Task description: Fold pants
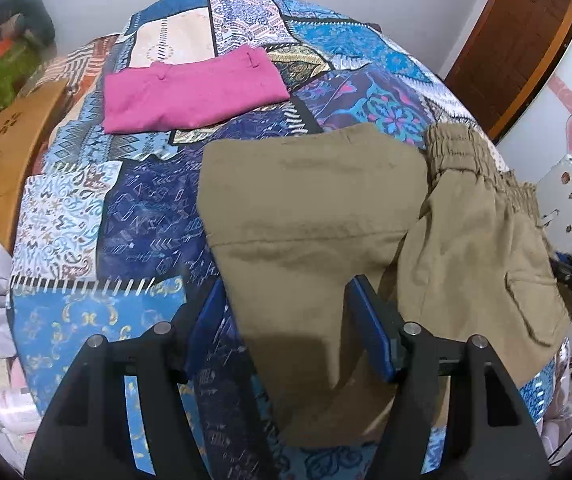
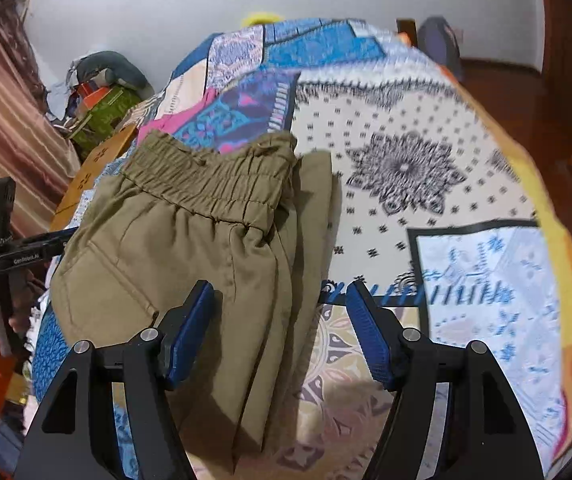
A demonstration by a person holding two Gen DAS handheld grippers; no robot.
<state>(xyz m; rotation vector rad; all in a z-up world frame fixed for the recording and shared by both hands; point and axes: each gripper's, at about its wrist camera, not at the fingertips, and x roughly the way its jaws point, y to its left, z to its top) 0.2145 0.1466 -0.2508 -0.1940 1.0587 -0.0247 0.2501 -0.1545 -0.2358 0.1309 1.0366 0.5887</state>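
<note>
Khaki pants lie folded on a patchwork bedspread, both grippers spread wide above them.

The khaki pants [image 1: 318,216] rest near the bedspread's [image 1: 85,208] right edge, elastic waistband [image 2: 201,184] away from the cameras. The left gripper [image 1: 286,300] hovers over the folded leg, jaws wide, holding nothing. The right gripper [image 2: 279,300] hangs open over the pants' right edge. A folded pink garment [image 1: 189,92] lies farther back, well apart.

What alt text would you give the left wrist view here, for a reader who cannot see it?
The open left gripper hovers over khaki pants lying partly folded on a patchwork bedspread, with their elastic waistband at right. A folded pink garment lies farther back on the bed.
</note>
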